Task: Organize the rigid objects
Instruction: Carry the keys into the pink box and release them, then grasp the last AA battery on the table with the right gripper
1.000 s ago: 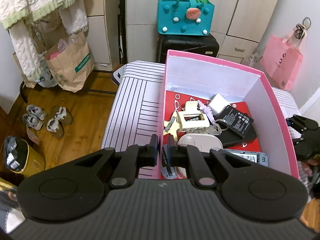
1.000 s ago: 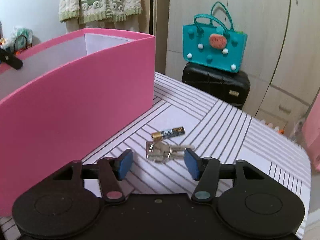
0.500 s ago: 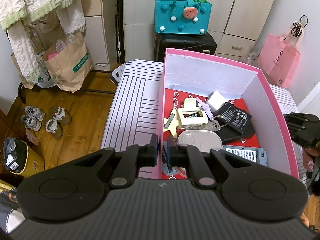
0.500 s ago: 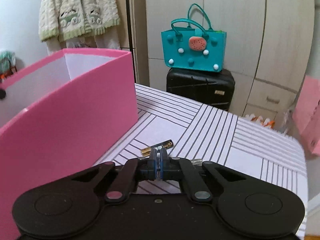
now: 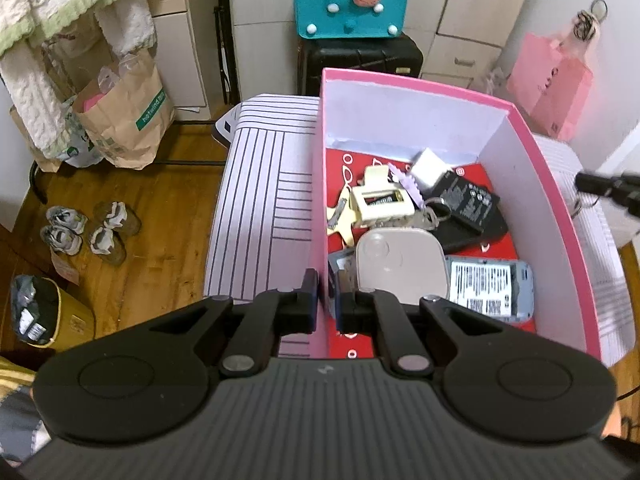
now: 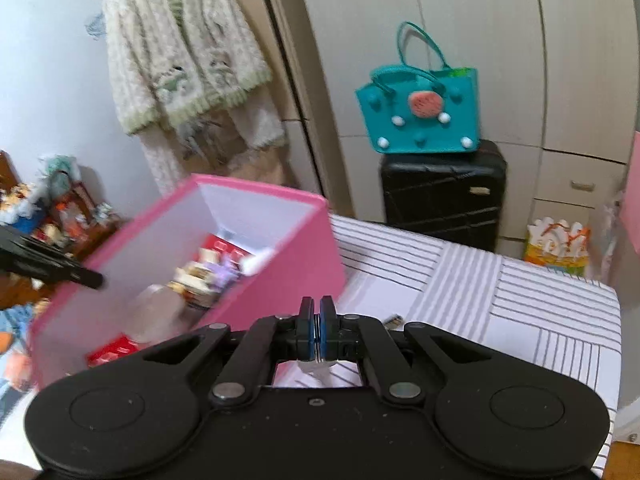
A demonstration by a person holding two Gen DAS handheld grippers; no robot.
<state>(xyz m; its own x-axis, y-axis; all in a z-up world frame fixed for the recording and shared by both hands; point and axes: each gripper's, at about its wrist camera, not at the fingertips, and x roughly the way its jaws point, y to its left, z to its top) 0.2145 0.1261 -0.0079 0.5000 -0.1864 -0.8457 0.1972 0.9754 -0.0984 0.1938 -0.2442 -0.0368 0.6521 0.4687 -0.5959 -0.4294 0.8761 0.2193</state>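
On the left, the left gripper (image 5: pixel 326 300) was nearly closed, its two fingers pinching the near-left wall of the pink box (image 5: pixel 400 120), one finger outside and one inside. This looked like a bracing hold on the box, which stood on the striped table (image 6: pixel 520 300).

The box was already well filled. A cream hair clip (image 5: pixel 380 204) lay with a small battery caught in it, with a pale rounded case (image 5: pixel 400 264) and a phone battery pack (image 5: pixel 472 204) beside it. Bare red floor showed only near the far wall.

To the right, the right gripper (image 6: pixel 318 320) was closed tight on a bunch of keys (image 6: pixel 319 362). The ring was nipped between the blue pads and the rest hung below, raised off the table just outside the box's right wall. A loose battery (image 6: pixel 394 320) lay on the table just beyond the fingers.

The step in hand appeared to be carrying the keys into the box. Done well, the dangling keys should pass clear above the pink rim rather than clip it. The gripper should then come down low over the contents before opening, so the keys do not bounce out. The left grip ought to hold firm throughout.
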